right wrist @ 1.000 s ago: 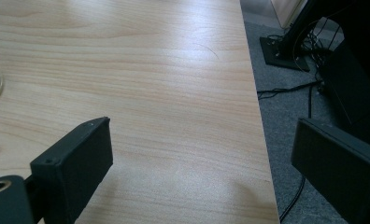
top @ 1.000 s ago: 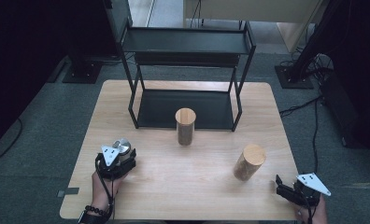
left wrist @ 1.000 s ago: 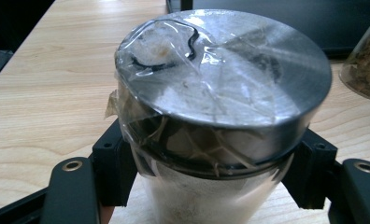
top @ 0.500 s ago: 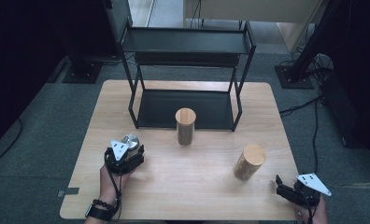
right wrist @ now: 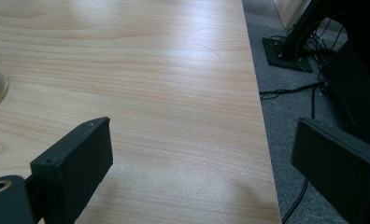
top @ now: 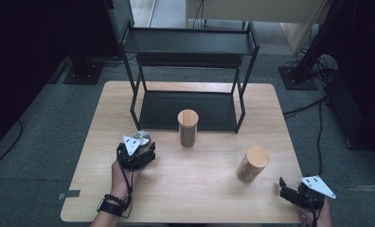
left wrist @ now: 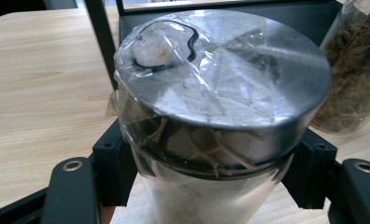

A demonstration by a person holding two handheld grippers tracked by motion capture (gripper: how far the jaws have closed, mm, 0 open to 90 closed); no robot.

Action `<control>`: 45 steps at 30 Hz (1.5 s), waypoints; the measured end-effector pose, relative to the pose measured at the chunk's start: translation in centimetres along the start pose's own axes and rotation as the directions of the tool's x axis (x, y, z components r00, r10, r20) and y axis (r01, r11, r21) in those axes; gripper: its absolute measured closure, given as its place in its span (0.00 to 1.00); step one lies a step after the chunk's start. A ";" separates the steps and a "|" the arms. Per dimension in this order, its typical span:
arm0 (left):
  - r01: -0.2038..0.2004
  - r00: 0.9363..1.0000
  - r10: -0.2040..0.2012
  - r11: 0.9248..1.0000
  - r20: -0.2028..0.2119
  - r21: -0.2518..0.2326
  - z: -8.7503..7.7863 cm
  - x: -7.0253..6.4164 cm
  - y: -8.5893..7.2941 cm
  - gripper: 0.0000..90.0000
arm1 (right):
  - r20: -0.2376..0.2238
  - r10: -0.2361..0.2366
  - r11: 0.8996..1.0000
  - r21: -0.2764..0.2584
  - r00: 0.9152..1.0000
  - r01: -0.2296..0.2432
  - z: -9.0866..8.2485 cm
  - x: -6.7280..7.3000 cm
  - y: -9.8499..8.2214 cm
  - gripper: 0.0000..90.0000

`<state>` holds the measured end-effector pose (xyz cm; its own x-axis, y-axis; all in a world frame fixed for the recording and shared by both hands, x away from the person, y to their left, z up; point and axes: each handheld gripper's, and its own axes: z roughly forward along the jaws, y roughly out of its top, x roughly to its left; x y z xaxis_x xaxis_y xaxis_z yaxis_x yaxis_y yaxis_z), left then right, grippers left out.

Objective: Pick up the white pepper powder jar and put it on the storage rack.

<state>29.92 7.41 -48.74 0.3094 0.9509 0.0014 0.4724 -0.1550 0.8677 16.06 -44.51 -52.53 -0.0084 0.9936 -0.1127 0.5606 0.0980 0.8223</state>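
My left gripper [top: 137, 153] is shut on a clear jar with a silver metal lid [top: 142, 138], held over the left part of the wooden table [top: 95, 118]. In the left gripper view the foil-wrapped lid [left wrist: 220, 70] looms close, and both black jaws press the jar's sides below it. A jar with a wooden lid [top: 188, 127] stands in front of the black rack [top: 190, 42]; its brown contents show in the left gripper view [left wrist: 351, 70]. Another wooden-lidded jar [top: 253, 164] stands at the right. My right gripper [top: 286, 187] is open at the table's near right corner, its jaws [right wrist: 202, 163] with nothing between them.
The black two-level metal rack stands at the back middle, its lower shelf [top: 190, 111] bare. The table's right edge [right wrist: 262, 140] runs just beside my right gripper, with grey carpet and cables [top: 313, 109] beyond it.
My left gripper has carried the silver-lidded jar to the right and a little farther from the person, toward the rack. The right gripper has kept still.
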 end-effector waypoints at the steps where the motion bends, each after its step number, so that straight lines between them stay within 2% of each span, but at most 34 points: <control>1: 0.000 1.000 0.000 1.000 0.000 -0.002 0.2 -0.1 0.1 0.34 | 0.000 0.000 1.000 -0.001 1.000 0.000 0.0 0.0 0.0 0.06; 20: -0.029 1.000 0.029 0.999 -0.011 0.017 2.8 -1.3 1.5 0.34 | -0.010 0.002 1.000 -0.002 1.000 -0.002 0.0 -0.1 0.0 0.06; 29: -0.027 0.999 0.027 0.999 -0.016 0.022 3.9 -1.4 2.2 0.34 | -0.015 0.011 1.000 -0.005 1.000 -0.011 -0.1 -0.1 0.0 0.06; 33: -0.012 1.000 0.012 1.000 -0.018 0.022 4.3 -1.6 2.6 0.34 | -0.016 0.011 1.000 -0.006 1.000 -0.011 -0.1 -0.1 0.0 0.06; 37: -0.027 0.999 0.027 0.999 -0.019 0.024 4.7 -1.9 3.1 0.34 | -0.019 0.009 1.000 -0.006 1.000 -0.009 -0.1 -0.1 0.0 0.06; 45: -0.031 0.999 0.031 0.999 -0.018 0.024 5.4 -2.3 3.8 0.34 | -0.020 0.010 1.000 -0.007 1.000 -0.010 -0.1 -0.1 0.0 0.06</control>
<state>35.45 3.18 -48.07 0.3088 0.9504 0.0374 0.4823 -0.1903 0.8551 15.97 -44.65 -52.50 -0.0193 0.9954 -0.0939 0.5549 0.0888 0.8271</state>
